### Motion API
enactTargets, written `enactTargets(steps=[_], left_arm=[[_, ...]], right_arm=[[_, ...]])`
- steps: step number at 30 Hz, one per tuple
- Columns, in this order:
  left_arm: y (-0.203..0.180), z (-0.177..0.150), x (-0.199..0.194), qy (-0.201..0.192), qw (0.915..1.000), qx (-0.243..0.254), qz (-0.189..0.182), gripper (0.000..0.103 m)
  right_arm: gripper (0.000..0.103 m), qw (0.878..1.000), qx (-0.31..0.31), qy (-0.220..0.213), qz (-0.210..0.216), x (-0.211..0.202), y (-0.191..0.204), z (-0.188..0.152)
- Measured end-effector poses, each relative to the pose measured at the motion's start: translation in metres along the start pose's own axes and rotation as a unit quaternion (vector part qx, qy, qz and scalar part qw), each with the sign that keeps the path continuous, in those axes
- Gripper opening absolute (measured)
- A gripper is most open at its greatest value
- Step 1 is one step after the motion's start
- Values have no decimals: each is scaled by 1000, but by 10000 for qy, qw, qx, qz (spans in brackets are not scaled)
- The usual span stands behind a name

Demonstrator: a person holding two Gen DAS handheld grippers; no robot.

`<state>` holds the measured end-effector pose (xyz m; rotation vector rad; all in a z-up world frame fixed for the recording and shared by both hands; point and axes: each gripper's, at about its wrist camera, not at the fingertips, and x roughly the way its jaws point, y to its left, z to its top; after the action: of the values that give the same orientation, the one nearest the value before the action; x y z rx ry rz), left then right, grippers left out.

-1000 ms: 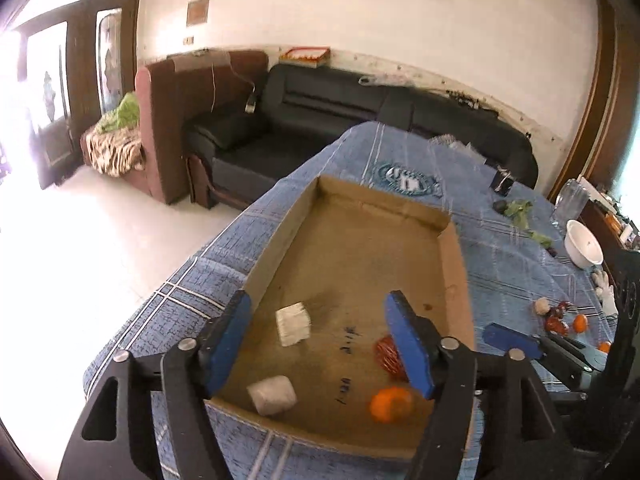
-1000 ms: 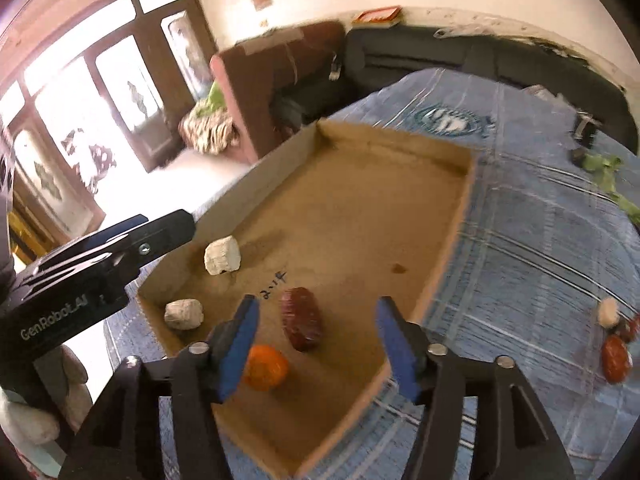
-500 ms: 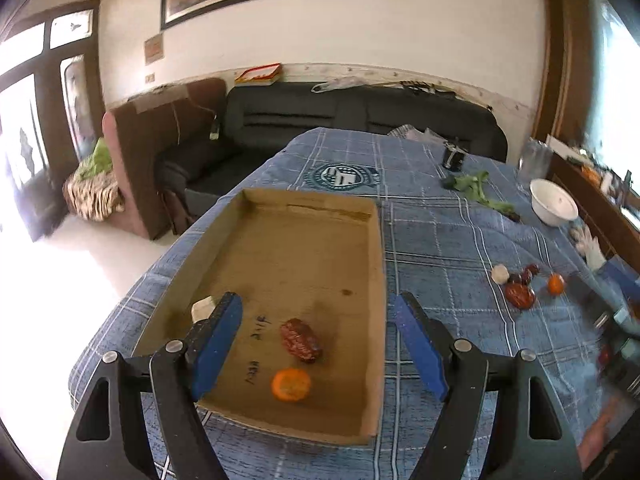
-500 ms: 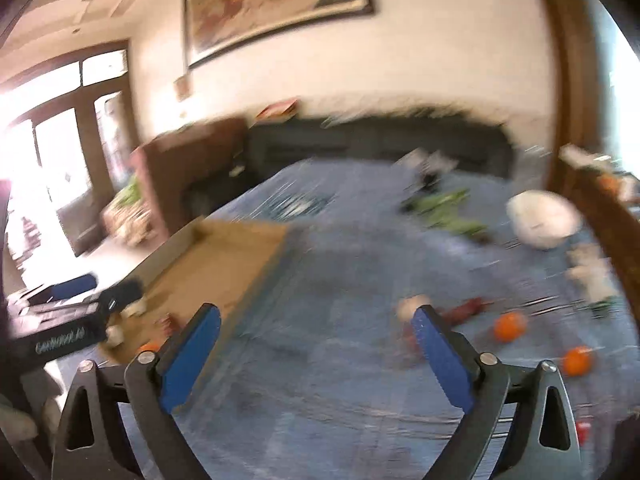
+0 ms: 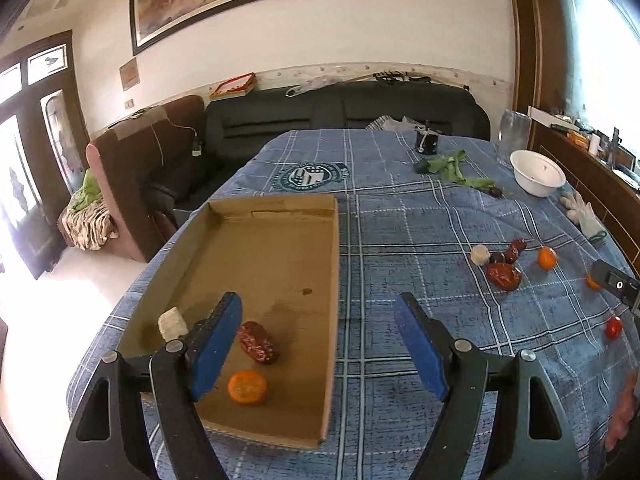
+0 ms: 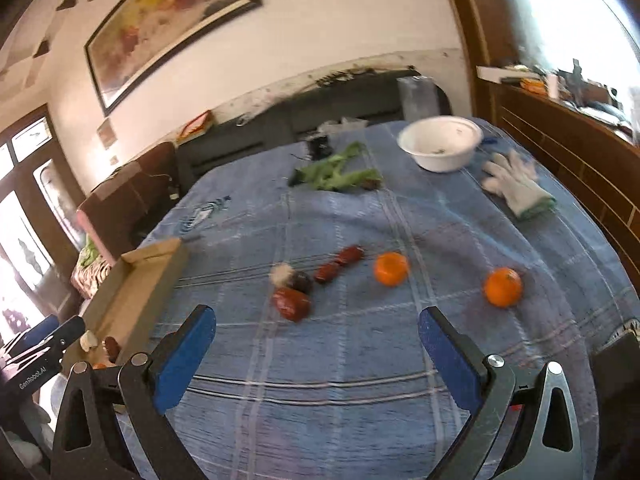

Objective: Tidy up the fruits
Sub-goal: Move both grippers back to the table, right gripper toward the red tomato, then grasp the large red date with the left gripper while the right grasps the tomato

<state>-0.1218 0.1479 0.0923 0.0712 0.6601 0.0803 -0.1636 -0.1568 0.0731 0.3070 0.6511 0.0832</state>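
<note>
left gripper (image 5: 318, 344) empty | cardboard box (image 5: 280, 248): orange (image 5: 247, 387), date (image 5: 258, 342)

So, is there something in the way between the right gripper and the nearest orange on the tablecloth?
Nothing visible blocks it. The right gripper is open and empty over bare tablecloth, and the orange lies ahead of it in the open. The red dates sit to the orange's left, off that path.
</note>
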Motion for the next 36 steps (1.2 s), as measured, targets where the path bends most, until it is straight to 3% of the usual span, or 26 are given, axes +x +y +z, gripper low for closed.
enactTargets(steps=[8, 13, 17, 21, 23, 27, 31, 36], left_arm=[[-11, -1, 12, 192, 9994, 79, -290, 78], [-26, -3, 23, 329, 9978, 130, -552, 78], [-45, -6, 35, 503, 9955, 272, -757, 78], [-64, -6, 41, 622, 9922, 402, -1005, 78], [-71, -6, 44, 704, 9899, 428, -1157, 78], [-86, -2, 51, 832, 9850, 456, -1442, 78], [-112, 5, 63, 808, 9804, 625, -1685, 78], [-148, 13, 95, 1065, 9729, 719, -1924, 77]], right_arm=[[103, 9986, 418, 23, -319, -12, -62, -1], [103, 9941, 674, -91, -840, -47, -112, -6], [103, 9919, 731, -28, -1038, -63, -133, -13], [101, 9937, 501, 170, -992, -55, -129, -19], [96, 9946, 318, 290, -944, -48, -121, -22], [67, 9934, 17, 624, -959, -24, -110, -27], [57, 9919, 86, 936, -856, -5, -113, -32], [56, 9895, 66, 1220, -767, 6, -113, -32]])
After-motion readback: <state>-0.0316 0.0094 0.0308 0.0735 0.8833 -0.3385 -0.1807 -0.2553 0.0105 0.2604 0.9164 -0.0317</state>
